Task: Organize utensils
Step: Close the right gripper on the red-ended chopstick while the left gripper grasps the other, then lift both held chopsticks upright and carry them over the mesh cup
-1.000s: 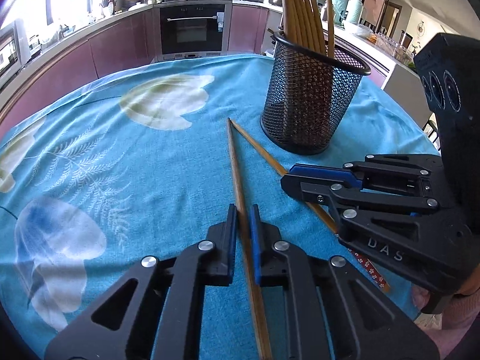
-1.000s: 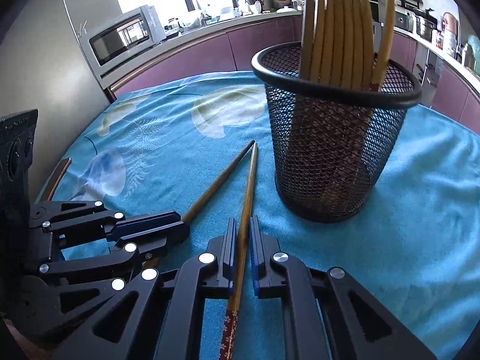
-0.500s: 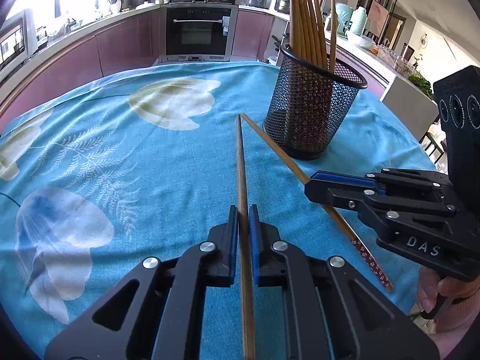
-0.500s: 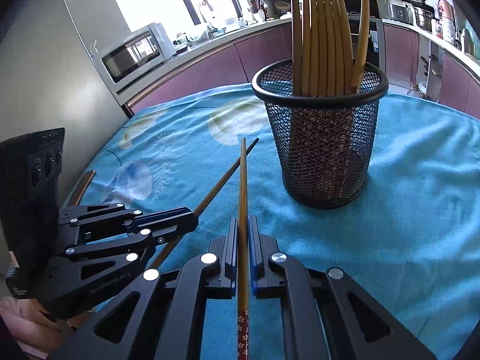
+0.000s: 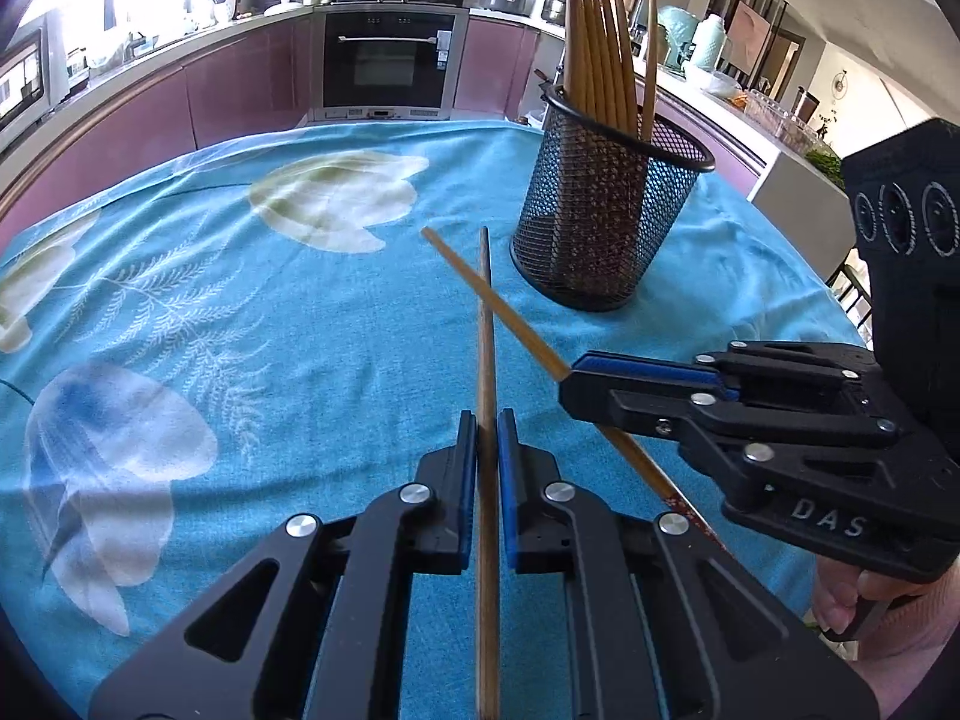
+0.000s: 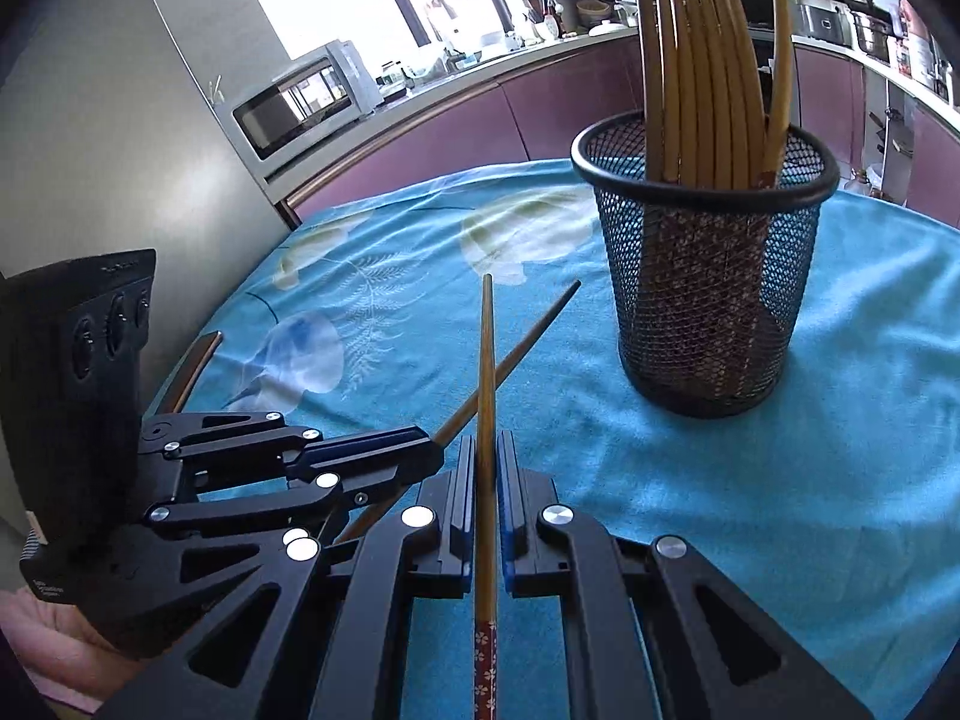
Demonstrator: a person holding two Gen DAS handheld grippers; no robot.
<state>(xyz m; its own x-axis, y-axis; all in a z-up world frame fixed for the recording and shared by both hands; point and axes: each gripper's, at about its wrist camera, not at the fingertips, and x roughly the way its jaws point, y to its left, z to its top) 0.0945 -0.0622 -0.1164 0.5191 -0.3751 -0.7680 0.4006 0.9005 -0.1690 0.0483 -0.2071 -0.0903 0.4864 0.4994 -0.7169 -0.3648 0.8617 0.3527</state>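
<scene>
My left gripper (image 5: 487, 420) is shut on a wooden chopstick (image 5: 485, 324) that points forward above the blue cloth. My right gripper (image 6: 487, 441) is shut on a second chopstick (image 6: 486, 348) with a red flowered end. The two sticks cross in the air. In the left wrist view the right gripper (image 5: 576, 369) shows at right with its stick (image 5: 480, 294). In the right wrist view the left gripper (image 6: 432, 450) shows at left with its stick (image 6: 528, 342). A black mesh holder (image 5: 606, 210) (image 6: 714, 294) with several chopsticks stands ahead to the right.
The round table wears a blue flowered cloth (image 5: 240, 312) (image 6: 840, 480). A chair back (image 6: 192, 366) stands at its left edge. Purple kitchen cabinets, an oven (image 5: 390, 66) and a microwave (image 6: 300, 102) lie beyond the table.
Both grippers lifted their chopsticks off the cloth and drew back from the holder. The sticks, which lay side by side with tips together, now cross in the air.
</scene>
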